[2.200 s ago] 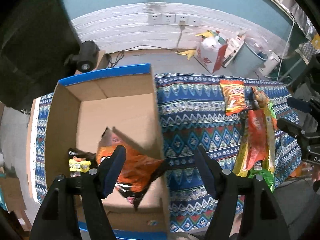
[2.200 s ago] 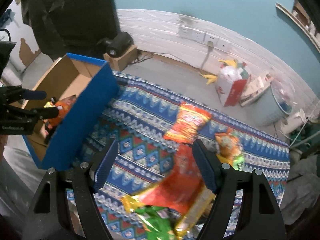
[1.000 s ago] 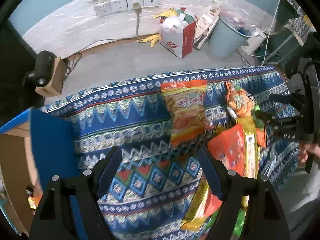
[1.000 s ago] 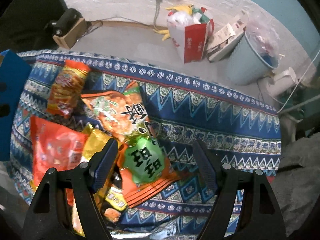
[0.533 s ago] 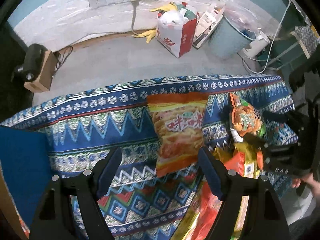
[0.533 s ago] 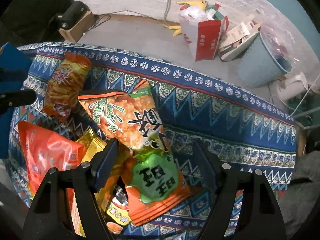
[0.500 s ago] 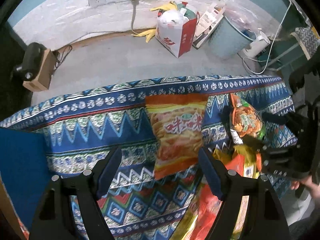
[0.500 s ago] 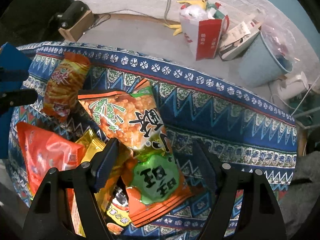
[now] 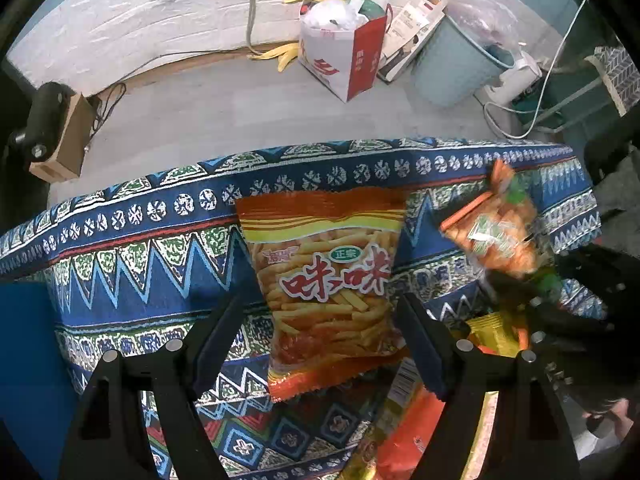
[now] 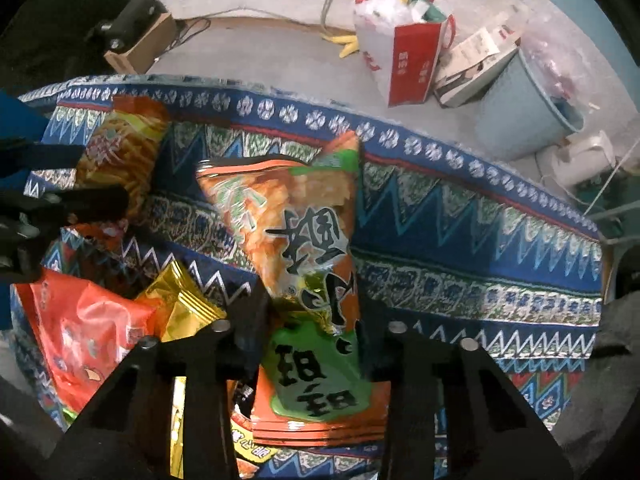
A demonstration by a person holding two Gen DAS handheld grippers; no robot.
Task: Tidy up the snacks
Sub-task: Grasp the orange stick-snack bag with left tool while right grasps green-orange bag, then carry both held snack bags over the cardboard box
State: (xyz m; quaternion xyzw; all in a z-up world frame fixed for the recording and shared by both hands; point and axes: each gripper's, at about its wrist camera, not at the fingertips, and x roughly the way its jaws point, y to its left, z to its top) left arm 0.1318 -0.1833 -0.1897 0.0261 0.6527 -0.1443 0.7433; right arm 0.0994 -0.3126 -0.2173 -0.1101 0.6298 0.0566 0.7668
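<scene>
My left gripper [image 9: 318, 334] is open, one finger on each side of an orange bag of fry-shaped chips [image 9: 326, 280] lying on the patterned cloth [image 9: 132, 248]. My right gripper [image 10: 314, 316] is shut on an orange and green snack bag [image 10: 296, 224], squeezing its lower half so the bag stands crumpled. That bag also shows blurred in the left wrist view [image 9: 498, 236]. The chip bag shows in the right wrist view [image 10: 120, 156] between the left gripper's fingers.
A red bag [image 10: 80, 332], a gold packet [image 10: 184, 308] and more packets lie at the near side. A blue box wall [image 9: 28, 364] stands at the left. On the floor beyond the table are a paper bag [image 9: 344, 56], a light-blue bin [image 9: 456, 68] and a small box [image 9: 60, 140].
My left gripper has come down over the chip bag. My right gripper has closed on the orange and green bag, which is now pinched and crumpled.
</scene>
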